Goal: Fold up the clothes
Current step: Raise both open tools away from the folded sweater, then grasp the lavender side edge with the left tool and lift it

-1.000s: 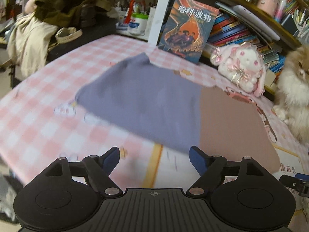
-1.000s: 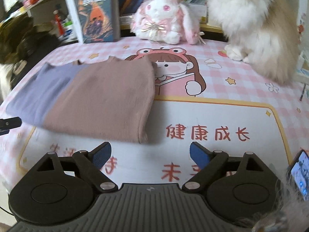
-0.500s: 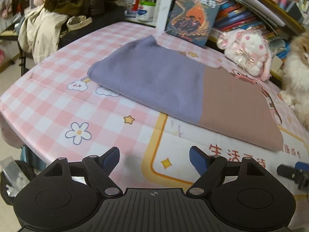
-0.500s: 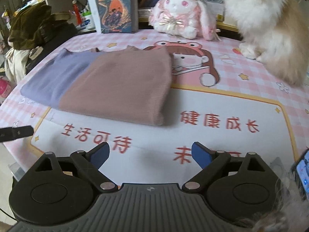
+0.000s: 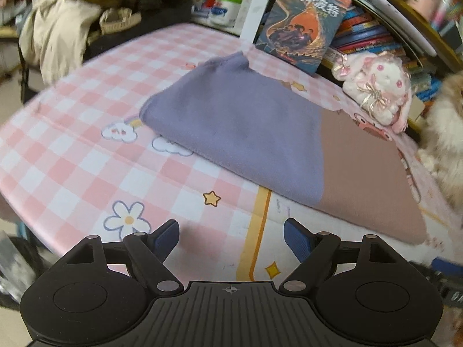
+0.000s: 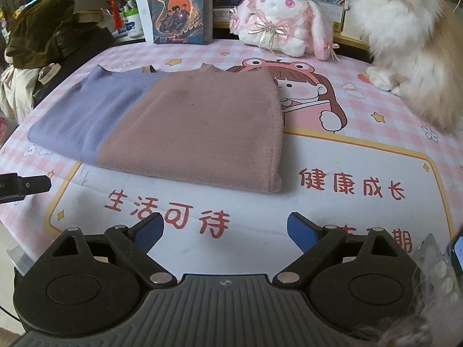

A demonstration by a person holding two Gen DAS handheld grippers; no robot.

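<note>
A folded garment (image 5: pixel 260 133), half purple and half dusty pink, lies flat on the pink checked tablecloth (image 5: pixel 72 156). In the right wrist view the same garment (image 6: pixel 173 124) sits in the middle of the table, purple part to the left. My left gripper (image 5: pixel 231 237) hovers open over the cloth, short of the garment's near edge, nothing between its blue pads. My right gripper (image 6: pixel 225 231) is open too, above the printed red characters, nearer than the garment's pink corner. The tip of the left gripper (image 6: pixel 26 186) shows at the left edge of the right wrist view.
A fluffy cat (image 6: pixel 411 43) sits on the table at the right. A pink plush rabbit (image 6: pixel 283 20) and an upright book (image 6: pixel 179 5) stand at the back by shelves of books (image 5: pixel 364 37). Clothes (image 5: pixel 55 37) are heaped on a chair at the left. A phone (image 6: pixel 457 251) lies at the right edge.
Both grippers have drawn back from the garment, which now lies flat and folded farther ahead of them. Both stay open with nothing in them.
</note>
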